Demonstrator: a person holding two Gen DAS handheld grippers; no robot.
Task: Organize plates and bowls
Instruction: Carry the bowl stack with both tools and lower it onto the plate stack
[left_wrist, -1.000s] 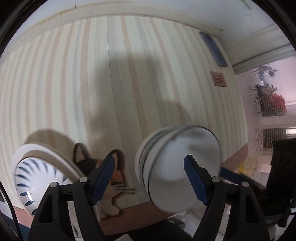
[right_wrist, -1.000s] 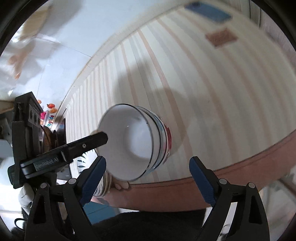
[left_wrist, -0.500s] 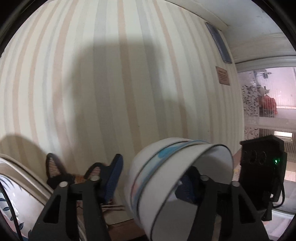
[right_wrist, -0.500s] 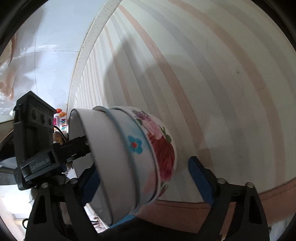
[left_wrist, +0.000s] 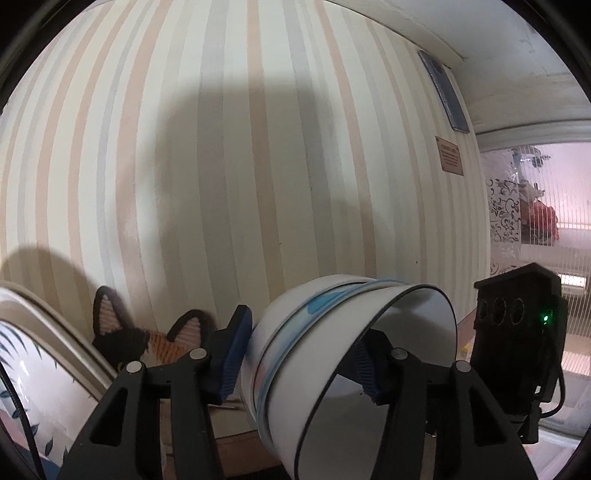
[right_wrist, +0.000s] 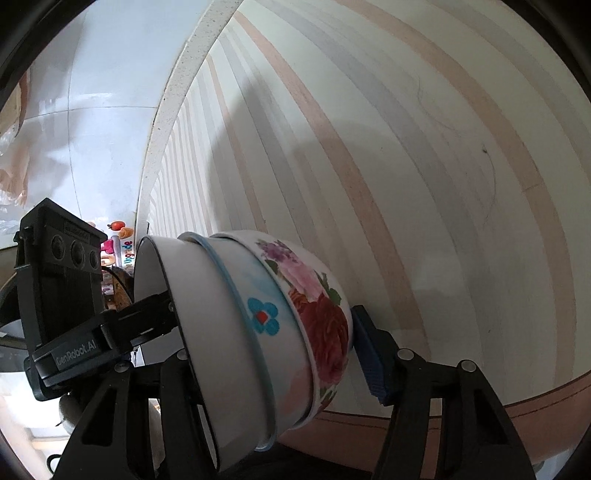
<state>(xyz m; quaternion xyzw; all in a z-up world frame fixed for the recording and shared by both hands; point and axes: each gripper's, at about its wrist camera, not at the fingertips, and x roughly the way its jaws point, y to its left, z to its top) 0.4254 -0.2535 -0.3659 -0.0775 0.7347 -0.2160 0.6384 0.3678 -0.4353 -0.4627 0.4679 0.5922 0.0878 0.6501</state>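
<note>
The left hand-held gripper (left_wrist: 301, 354) is closed on the wall of a nested stack of bowls (left_wrist: 332, 354), one blue pad inside the innermost white bowl and the other against the outside, the stack tipped on its side with its mouth towards 4 o'clock; a leaf-patterned plate (left_wrist: 33, 373) stands at 8 o'clock, a cat figure (left_wrist: 125, 336) beside it against the striped wall (left_wrist: 221, 166). In the right wrist view the stack of bowls (right_wrist: 258, 339) lies between the wide-spread fingers of the right hand-held gripper (right_wrist: 280, 354), its blue pad (right_wrist: 369, 358) touching the rose-painted outer bowl at 3 o'clock; whether that gripper presses on it I cannot tell.
</note>
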